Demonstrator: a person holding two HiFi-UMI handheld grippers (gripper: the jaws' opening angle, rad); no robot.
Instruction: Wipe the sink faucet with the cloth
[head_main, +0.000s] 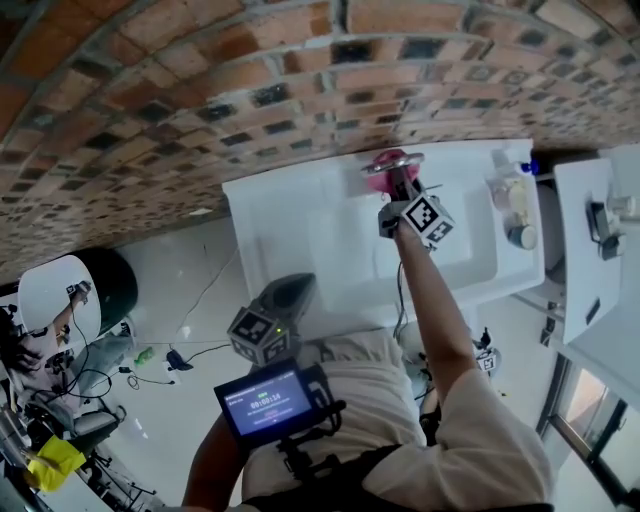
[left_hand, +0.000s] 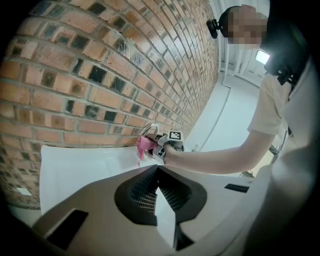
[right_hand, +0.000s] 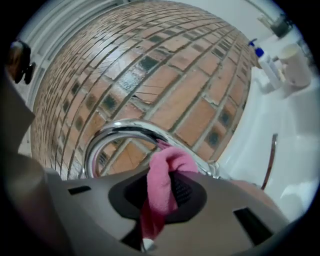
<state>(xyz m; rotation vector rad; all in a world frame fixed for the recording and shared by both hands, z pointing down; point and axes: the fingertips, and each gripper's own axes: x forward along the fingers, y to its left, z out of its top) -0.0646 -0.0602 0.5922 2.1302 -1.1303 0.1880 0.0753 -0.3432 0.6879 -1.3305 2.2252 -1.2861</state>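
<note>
Right gripper (right_hand: 159, 196) is clamped on the pink cloth (right_hand: 164, 182), which touches the arch of the chrome faucet (right_hand: 114, 131). The faucet stands at the back edge of the sink (head_main: 262, 205), with the brick wall (head_main: 200, 100) just behind: tight there, open basin in front. My left gripper (left_hand: 157, 196) has its jaws together and empty, by the near rim, well apart. Count: one faucet, one cloth, two containers (head_main: 509, 190) at the sink's right corner.

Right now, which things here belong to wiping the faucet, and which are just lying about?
In use: faucet, pink cloth against it, right gripper (jaws shut on the cloth), sink.
Lying about: bottle and cup on the sink's ledge; left gripper, jaws shut on nothing.
</note>
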